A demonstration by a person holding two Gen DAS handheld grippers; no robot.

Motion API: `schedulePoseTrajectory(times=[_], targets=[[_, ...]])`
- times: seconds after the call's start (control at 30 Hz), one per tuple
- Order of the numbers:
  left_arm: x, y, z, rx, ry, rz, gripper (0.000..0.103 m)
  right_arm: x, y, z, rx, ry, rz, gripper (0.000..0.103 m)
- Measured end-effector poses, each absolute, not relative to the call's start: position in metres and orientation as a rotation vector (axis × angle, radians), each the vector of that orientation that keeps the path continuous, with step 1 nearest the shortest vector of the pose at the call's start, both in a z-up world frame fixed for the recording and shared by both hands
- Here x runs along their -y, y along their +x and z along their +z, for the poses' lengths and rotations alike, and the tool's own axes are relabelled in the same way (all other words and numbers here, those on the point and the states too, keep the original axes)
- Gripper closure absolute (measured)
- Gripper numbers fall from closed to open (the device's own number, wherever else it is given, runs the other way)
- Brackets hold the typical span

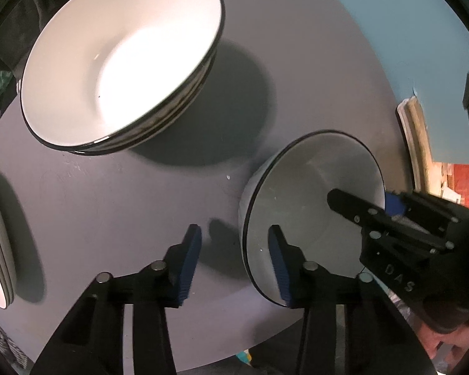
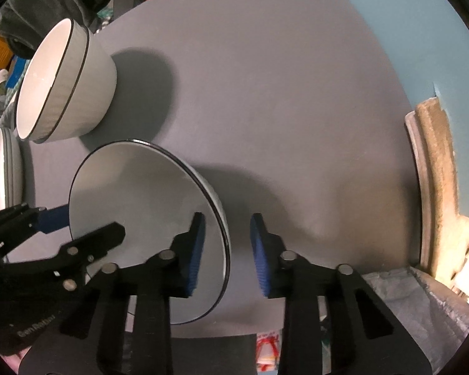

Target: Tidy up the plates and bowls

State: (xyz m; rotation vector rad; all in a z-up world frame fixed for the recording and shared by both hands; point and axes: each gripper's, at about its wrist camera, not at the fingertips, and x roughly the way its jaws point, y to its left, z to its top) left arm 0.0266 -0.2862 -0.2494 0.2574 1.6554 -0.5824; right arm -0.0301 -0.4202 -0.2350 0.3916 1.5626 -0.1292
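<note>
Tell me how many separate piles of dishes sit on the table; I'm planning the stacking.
3: single bowl between both grippers, stacked bowls behind it, plates at the far left edge.

Left hand-held gripper [image 1: 236, 262] straddles the bowl [image 1: 309, 200] rim, jaws apart.

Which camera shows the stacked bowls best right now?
The left wrist view: the stacked bowls fill its upper left, top bowl's inside and the rims beneath it visible. The right wrist view shows the same stack smaller, at its left edge, mostly from the side.
</note>
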Motion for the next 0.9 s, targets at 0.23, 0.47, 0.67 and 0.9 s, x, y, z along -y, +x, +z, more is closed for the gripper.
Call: schedulePoseTrajectory(times=[0.23, 0.47, 0.67, 0.9], targets=[[0.281, 0.036, -0.258, -1.687, 0.243, -0.584, 0.075, 0.418, -0.032, -0.241, -1.581, 0.407, -0.119, 0.089], [0.288, 0.039, -0.26, -1.702, 0.237, -0.606, 0.086, 0.418, -0.029, -0.246, -1.585, 0.409, -0.127, 0.091], [0.302, 0.04, -0.262, -1.696, 0.299, -0.613, 0.093, 0.419, -0.028, -0.245, -1.583, 0.414, -0.141, 0.097], [0.311, 0.031, -0.25, -1.683, 0.315, -0.611, 0.094, 0.416, -0.024, -0.237, -1.589, 0.409, -0.158, 0.097]])
